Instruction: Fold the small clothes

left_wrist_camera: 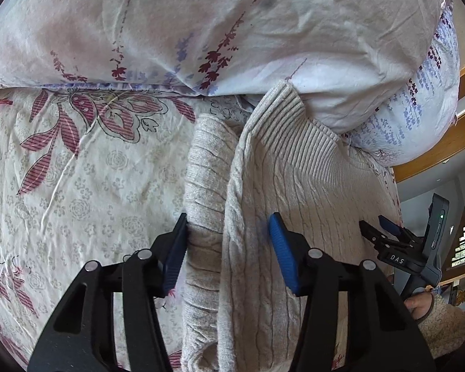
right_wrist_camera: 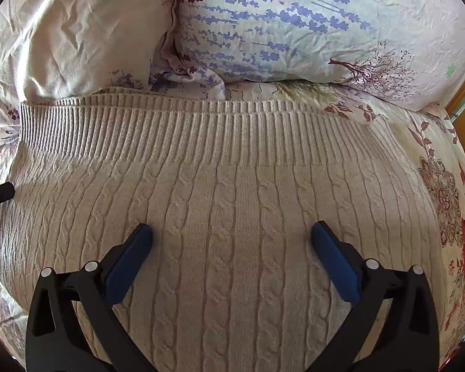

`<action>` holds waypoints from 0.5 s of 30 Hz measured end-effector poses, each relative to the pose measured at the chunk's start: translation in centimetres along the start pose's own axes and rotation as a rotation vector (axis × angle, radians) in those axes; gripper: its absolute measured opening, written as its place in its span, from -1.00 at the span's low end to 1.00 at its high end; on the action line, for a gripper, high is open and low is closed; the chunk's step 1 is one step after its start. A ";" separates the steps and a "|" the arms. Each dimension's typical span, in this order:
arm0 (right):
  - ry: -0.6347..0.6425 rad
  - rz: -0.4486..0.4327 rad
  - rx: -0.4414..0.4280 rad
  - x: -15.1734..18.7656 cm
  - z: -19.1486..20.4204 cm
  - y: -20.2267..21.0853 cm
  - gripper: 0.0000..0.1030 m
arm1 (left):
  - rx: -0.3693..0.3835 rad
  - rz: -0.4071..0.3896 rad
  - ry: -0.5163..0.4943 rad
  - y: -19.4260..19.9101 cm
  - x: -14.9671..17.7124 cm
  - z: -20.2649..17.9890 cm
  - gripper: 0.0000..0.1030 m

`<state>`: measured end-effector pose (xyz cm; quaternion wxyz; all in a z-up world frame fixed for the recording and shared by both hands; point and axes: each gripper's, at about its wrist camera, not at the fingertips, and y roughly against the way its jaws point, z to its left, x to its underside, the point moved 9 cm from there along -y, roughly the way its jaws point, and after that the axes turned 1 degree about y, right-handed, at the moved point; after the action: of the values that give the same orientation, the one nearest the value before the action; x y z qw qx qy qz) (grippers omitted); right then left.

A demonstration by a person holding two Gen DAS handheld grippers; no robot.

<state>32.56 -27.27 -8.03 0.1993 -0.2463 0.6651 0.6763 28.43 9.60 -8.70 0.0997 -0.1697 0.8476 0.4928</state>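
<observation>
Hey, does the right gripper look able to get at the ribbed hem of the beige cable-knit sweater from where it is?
Probably yes: the right gripper is open above the sweater, nothing between it and the ribbed hem.

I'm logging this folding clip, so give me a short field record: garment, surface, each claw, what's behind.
garment: beige cable-knit sweater, ribbed hem toward the pillows
surface: floral bedsheet
left claw: straddling the sweater's folded side edge; grip unclear
right claw: open over the sweater's middle
behind: two floral pillows
</observation>
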 end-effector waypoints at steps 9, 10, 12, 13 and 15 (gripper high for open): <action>0.001 -0.005 0.000 0.0 0.2 0.1 0.97 | 0.255 0.084 0.120 -0.2 -0.5 0.3 -0.10; 0.002 -0.006 0.000 0.0 0.2 0.1 0.97 | 0.271 0.078 0.127 -0.2 -0.4 0.1 -0.09; 0.003 -0.011 0.000 0.1 0.3 0.2 0.97 | 0.325 0.069 0.158 -0.3 -0.3 -0.4 -0.09; 0.003 -0.013 0.000 0.0 0.3 0.1 0.97 | 0.341 0.068 0.180 -0.5 -0.3 -0.4 -0.09; 0.005 -0.016 0.000 0.0 0.3 0.2 0.97 | 0.336 0.063 0.195 -0.8 -0.2 -0.4 -0.09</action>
<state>32.39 -26.94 -7.91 0.2032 -0.2532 0.6634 0.6742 28.87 8.92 -9.04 0.0286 -0.1712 0.9285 0.3284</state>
